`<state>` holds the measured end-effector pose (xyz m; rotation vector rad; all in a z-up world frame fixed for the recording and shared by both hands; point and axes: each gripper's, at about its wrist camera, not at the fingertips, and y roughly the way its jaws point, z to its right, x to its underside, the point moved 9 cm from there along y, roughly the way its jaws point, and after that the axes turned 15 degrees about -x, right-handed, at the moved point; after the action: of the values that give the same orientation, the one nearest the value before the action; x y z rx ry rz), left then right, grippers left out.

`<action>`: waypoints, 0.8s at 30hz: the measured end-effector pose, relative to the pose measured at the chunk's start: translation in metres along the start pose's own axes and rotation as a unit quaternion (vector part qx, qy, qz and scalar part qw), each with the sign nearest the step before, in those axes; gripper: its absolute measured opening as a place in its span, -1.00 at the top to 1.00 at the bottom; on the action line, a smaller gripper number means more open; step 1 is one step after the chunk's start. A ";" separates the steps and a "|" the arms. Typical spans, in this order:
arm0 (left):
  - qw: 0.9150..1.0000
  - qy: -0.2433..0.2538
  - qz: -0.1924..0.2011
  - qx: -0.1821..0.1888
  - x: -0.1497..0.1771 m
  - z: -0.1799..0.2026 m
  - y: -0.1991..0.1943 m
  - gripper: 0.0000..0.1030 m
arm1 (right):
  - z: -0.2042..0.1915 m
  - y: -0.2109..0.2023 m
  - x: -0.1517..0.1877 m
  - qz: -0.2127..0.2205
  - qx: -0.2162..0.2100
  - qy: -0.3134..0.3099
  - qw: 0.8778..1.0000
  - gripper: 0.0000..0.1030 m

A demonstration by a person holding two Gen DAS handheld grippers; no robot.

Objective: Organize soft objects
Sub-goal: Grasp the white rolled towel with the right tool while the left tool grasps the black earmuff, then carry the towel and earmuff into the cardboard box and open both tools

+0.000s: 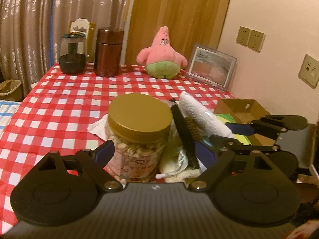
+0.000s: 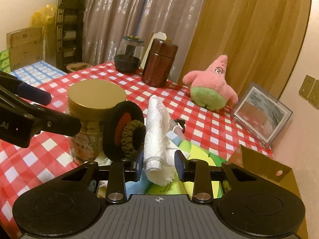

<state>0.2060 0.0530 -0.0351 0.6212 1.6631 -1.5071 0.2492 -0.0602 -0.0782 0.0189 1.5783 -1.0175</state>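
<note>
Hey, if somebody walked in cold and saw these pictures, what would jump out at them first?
Probably the pink starfish plush sitting at the far edge of the red checked tablecloth, beside a clear picture frame. Up close, the right claw straddles a rolled white towel, next to a gold-lidded jar that stands between the left claw's open fingers.

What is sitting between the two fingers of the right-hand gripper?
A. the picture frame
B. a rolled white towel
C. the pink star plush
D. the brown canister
B: in the right wrist view the rolled white towel lies between the fingers of the right gripper.
</note>
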 end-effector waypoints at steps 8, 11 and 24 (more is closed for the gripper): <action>1.000 0.014 -0.002 0.018 -0.001 0.021 0.002 -0.28 | 0.012 -0.015 0.001 0.026 0.005 0.025 0.999 0.79; 0.999 0.014 -0.008 0.029 0.000 0.030 0.004 -0.01 | 0.023 -0.028 0.001 0.042 0.013 0.054 0.998 0.79; 0.999 0.034 -0.020 0.011 0.004 0.057 0.028 0.51 | 0.036 -0.054 0.015 0.055 0.030 0.094 0.994 0.79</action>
<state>0.2383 0.0015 -0.0538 0.6613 1.7214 -1.5505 0.2448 -0.1224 -0.0556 0.2466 1.6978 -0.9989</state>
